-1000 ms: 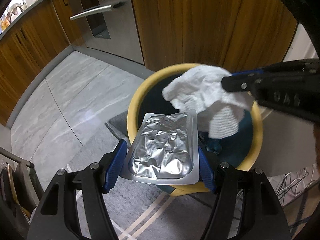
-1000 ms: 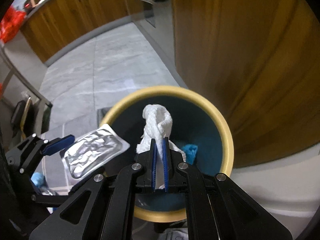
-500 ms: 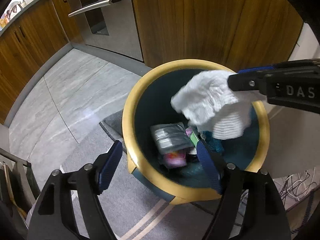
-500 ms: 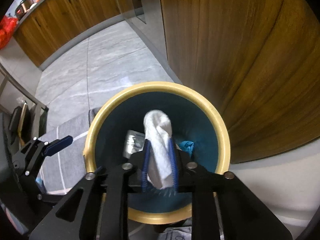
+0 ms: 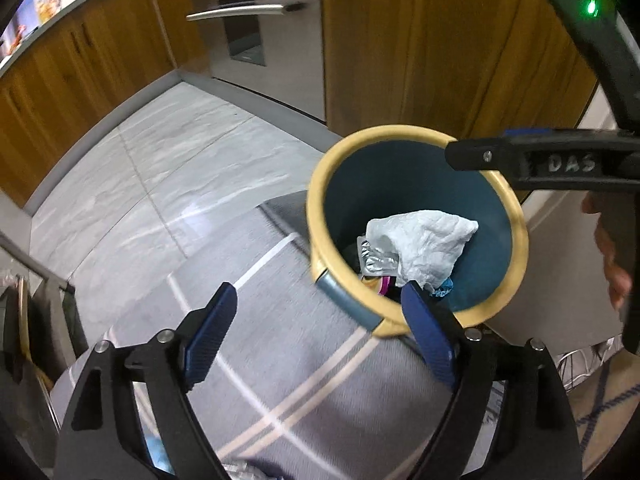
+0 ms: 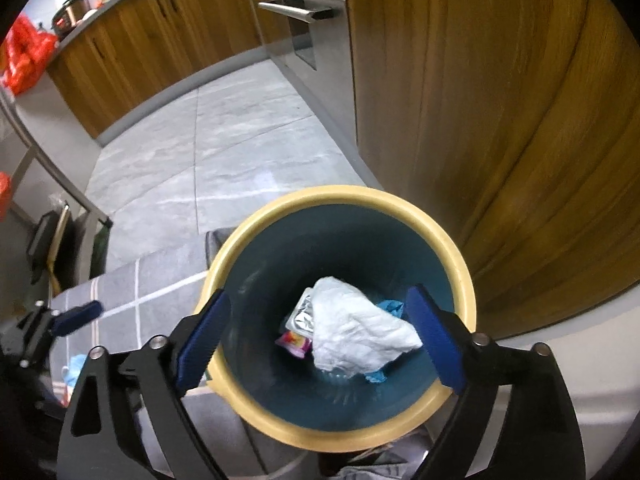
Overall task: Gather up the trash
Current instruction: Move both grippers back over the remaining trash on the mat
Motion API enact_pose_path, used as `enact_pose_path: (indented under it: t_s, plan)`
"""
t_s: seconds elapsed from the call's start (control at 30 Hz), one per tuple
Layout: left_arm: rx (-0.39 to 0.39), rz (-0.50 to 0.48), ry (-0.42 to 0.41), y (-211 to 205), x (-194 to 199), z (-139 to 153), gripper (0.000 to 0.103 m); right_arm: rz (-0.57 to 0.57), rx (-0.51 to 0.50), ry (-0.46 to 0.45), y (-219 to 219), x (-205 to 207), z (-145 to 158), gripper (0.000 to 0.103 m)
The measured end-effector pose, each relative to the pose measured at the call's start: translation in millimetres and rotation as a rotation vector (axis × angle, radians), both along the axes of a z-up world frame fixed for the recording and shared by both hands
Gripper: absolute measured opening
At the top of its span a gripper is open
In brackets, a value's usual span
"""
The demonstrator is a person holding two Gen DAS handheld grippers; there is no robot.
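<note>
A round bin with a yellow rim [image 6: 280, 220] and teal inside stands on the floor by a wooden cabinet; it also shows in the left wrist view [image 5: 316, 208]. A crumpled white tissue [image 6: 356, 328] lies inside it on a silver foil pack [image 6: 302, 314] and a pink wrapper [image 6: 296, 344]. The tissue [image 5: 424, 240] and foil pack [image 5: 378, 260] show in the left wrist view too. My right gripper [image 6: 320, 340] is open and empty above the bin. My left gripper [image 5: 320, 332] is open and empty, left of the bin over the rug.
A grey rug with pale stripes [image 5: 280, 380] lies under the bin. Wooden cabinets [image 6: 500, 100] stand close behind it, with a steel appliance and handle [image 6: 296, 10] further left. Grey floor tiles [image 6: 224, 152] stretch to the left. Blue trash [image 6: 76, 372] lies at lower left.
The left gripper opened and dropped the foil pack into the bin, then drew back left. The right gripper opened and the white tissue fell into the bin.
</note>
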State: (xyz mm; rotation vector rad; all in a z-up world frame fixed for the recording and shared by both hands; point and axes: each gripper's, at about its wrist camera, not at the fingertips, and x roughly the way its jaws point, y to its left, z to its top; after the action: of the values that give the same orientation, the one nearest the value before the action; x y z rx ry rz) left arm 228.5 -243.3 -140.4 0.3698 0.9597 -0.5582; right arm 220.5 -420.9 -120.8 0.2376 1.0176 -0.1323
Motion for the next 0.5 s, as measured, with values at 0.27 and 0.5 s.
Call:
enact_pose_path:
  t_s: [0.27, 0.5]
  plan:
    - [-0.019, 0.084, -0.040, 53.1, -31.4, 35.8, 0.090, 0.022, -0.044, -0.031, 20.0, -13.2, 14.6, 0.095]
    - [-0.025, 0.193, -0.063, 112.9, -51.6, 56.0, 0.091, 0.087, -0.063, -0.086, 61.2, -28.3, 33.8, 0.096]
